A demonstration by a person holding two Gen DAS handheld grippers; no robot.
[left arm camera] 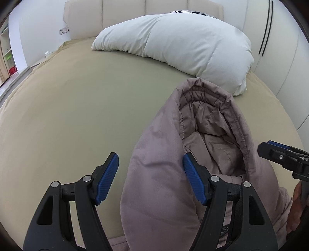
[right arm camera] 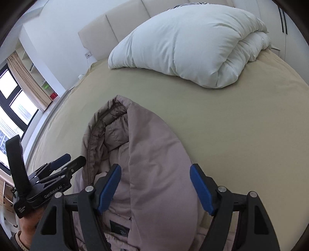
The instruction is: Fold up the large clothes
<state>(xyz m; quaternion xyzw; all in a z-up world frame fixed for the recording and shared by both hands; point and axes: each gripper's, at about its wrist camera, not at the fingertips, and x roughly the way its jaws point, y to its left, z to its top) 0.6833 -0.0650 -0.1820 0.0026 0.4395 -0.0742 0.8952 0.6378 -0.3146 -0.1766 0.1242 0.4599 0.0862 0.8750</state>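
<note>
A mauve padded hooded jacket lies on the tan bed sheet, its hood pointing toward the headboard. My left gripper is open above the hood's left side, with nothing between its blue pads. In the right wrist view, my right gripper is open above the right side of the jacket, also empty. The right gripper shows at the right edge of the left wrist view. The left gripper shows at the lower left of the right wrist view.
A folded white duvet lies near the cream headboard. A white wardrobe stands at the right. A window, curtain and shelves are at the left. Bare sheet spreads left of the jacket.
</note>
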